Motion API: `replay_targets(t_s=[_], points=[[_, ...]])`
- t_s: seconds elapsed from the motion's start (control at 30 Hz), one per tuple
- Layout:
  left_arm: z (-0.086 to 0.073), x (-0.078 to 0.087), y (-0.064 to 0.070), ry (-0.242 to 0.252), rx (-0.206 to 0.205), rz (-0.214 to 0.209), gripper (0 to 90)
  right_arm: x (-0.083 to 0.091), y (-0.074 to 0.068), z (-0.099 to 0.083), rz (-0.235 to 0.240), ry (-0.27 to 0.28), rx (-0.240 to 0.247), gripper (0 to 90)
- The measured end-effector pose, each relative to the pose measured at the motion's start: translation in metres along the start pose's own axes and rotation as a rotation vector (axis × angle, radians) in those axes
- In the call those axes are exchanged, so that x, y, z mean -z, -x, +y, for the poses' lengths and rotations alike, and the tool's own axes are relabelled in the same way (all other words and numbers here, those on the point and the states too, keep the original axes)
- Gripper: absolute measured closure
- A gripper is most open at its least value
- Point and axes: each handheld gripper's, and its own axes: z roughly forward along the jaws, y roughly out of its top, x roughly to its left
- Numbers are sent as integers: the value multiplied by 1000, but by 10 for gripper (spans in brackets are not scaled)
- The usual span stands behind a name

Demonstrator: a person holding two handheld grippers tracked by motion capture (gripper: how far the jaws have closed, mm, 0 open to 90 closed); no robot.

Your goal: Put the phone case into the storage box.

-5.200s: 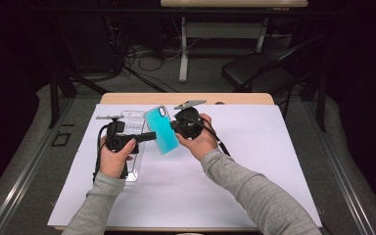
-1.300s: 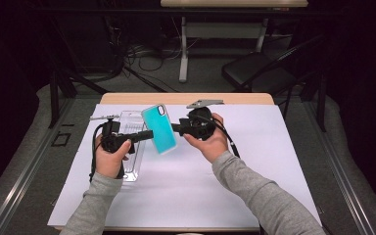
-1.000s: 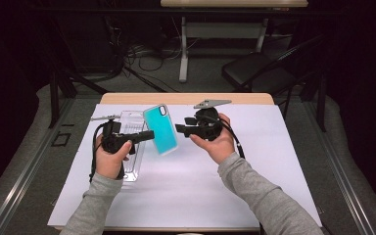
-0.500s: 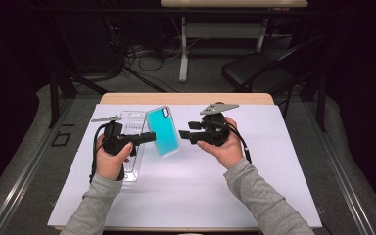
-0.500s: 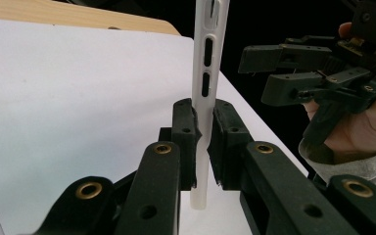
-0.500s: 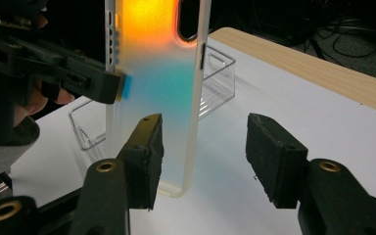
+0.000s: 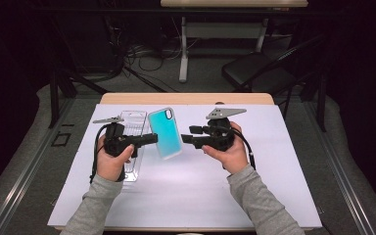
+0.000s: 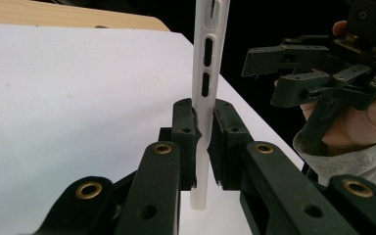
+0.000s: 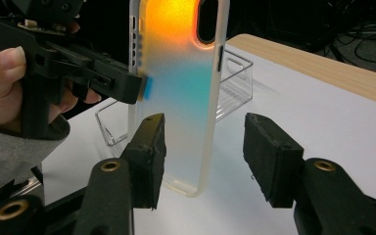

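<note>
My left gripper (image 7: 152, 138) is clamped on the long edge of a translucent turquoise phone case with an oval camera cut-out (image 7: 165, 132), holding it off the table with the cut-out end pointing away from me. In the left gripper view the case (image 8: 204, 98) stands edge-on, a thin white rim with button slots, pinched squarely between the two black pads (image 8: 183, 142), its lower end hanging just below them above the white sheet covering the table (image 8: 68, 93). My right gripper (image 7: 187, 139) sits just beside the opposite edge of the case, apart from it, its jaws standing wide. In the right gripper view the frosted case (image 9: 178, 93) shows between and beyond the two open pads (image 9: 269, 156), neither of which touches it; the upper part glows orange around the cut-out and the middle reads blue-green. The left gripper (image 9: 137, 90) comes in from the left of that view and grips the case's edge. Behind the case a clear plastic rectangular tray (image 7: 133, 128) lies flat on the white sheet (image 7: 274, 161), partly under my left hand (image 7: 110, 164); in the right gripper view it (image 9: 232, 81) sits just past the case.
</note>
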Motion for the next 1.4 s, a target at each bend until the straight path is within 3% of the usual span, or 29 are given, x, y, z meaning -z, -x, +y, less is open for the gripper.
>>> replay_targets(t_s=[0.9,1.4], points=[[-3,-6,8,-25,-37,-15,821,2,3,-13,31,-4,-5,529],[-6,-12,14,-40,-38,-53,821,2,10,-16,80,1,-54,568]])
